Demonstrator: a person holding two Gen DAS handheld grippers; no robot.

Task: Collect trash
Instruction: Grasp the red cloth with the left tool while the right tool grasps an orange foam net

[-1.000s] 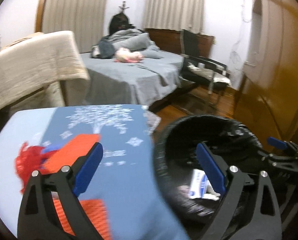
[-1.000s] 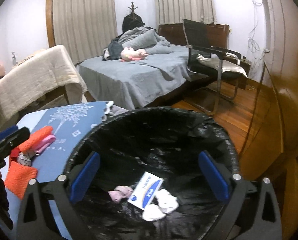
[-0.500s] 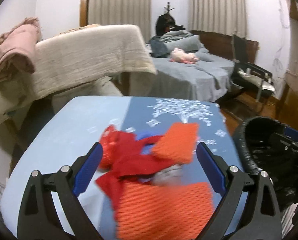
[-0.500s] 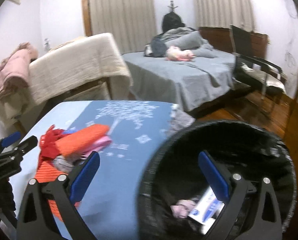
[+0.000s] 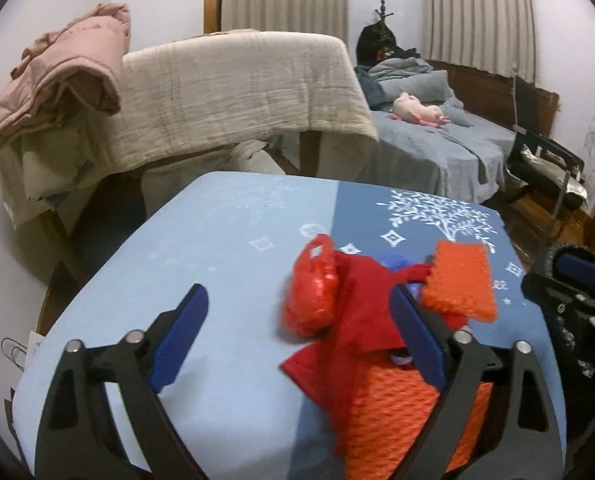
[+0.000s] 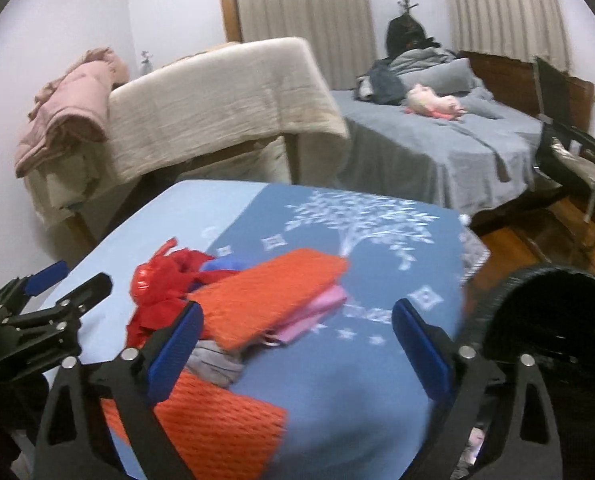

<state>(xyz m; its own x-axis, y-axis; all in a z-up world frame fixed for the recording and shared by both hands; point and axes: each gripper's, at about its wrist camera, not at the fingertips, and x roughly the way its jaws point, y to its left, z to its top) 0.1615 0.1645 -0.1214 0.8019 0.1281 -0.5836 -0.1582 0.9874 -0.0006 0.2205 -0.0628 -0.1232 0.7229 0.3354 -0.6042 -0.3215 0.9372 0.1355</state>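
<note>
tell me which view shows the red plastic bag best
The left wrist view. There the red plastic bag lies near the middle, unobstructed, its handle loop visible on the blue table cover. The right wrist view shows only a smaller part of it, off to the left behind the orange mesh pieces.

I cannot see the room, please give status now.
Both grippers empty, jaws closing. Red-orange trash pile on table, untouched. Bin at right. Nothing blocking.

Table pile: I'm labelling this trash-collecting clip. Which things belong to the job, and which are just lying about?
Job:
red bag
orange mesh
pink item
grey wad
bin

Lying about:
beige blanket
pink quilt
plush toy
chair
</note>
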